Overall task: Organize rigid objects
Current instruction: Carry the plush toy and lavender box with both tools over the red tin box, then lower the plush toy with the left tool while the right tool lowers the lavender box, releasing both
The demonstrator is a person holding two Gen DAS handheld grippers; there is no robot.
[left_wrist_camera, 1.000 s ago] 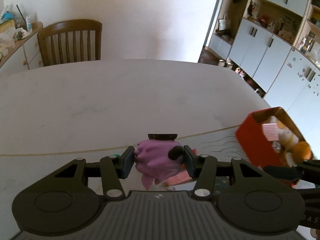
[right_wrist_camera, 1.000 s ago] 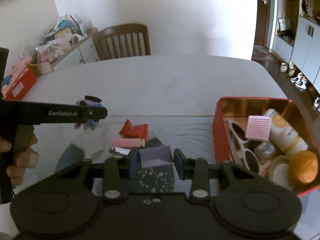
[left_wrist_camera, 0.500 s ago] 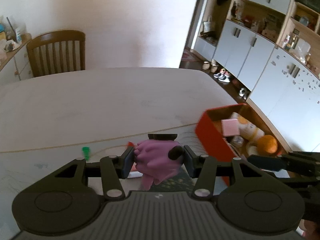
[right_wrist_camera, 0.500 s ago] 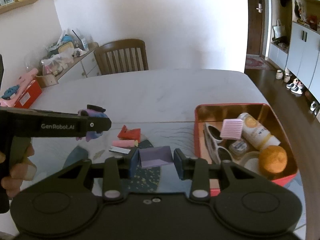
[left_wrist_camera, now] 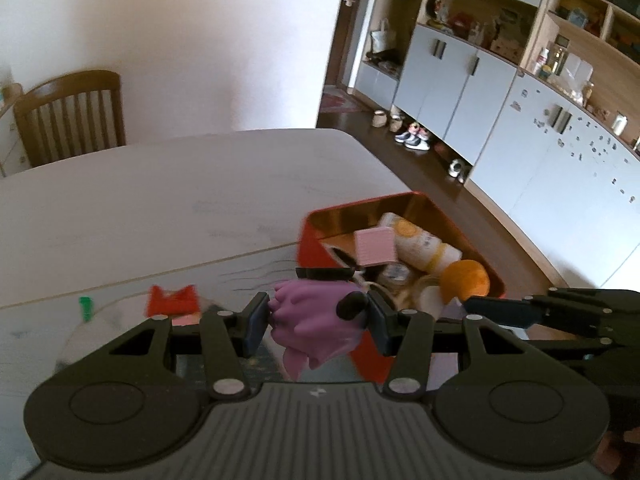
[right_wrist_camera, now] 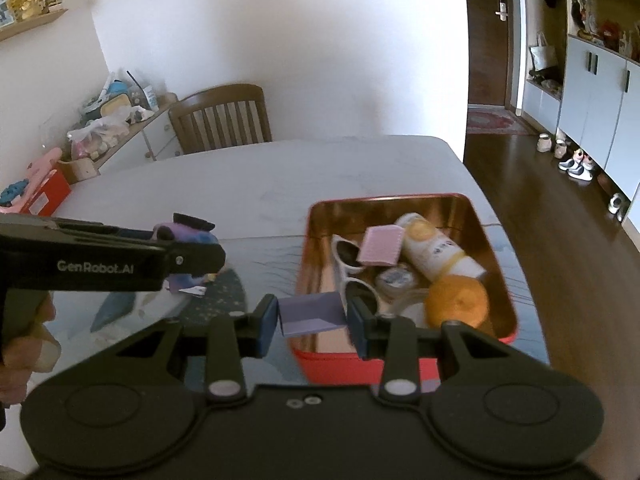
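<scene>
The surface (right_wrist_camera: 248, 176), pale and wide, is taking up most of both views, with a chair (right_wrist_camera: 222, 118) standing at its far edge and grey cabinets (left_wrist_camera: 460, 84) lining the room's right wall above a dark wooden floor. On the surface the red tin (right_wrist_camera: 472, 216) is sitting open and already crowded: a bottle (right_wrist_camera: 434, 248), an orange (right_wrist_camera: 458, 300), white sunglasses (right_wrist_camera: 348, 256) and a pink block (right_wrist_camera: 380, 244) are lying inside, so it is probably serving as the collecting bin. The left tool (left_wrist_camera: 318, 318) is gripping a purple toy (left_wrist_camera: 310, 322) in the air just beside the tin's near-left corner, likely heading in. The right tool (right_wrist_camera: 312, 318) is clamping a lilac box (right_wrist_camera: 312, 314) over the tin's near rim, seemingly about to drop it. A red wrapper (left_wrist_camera: 172, 300) and a green bit (left_wrist_camera: 85, 307) are lying loose, not yet sorted.
</scene>
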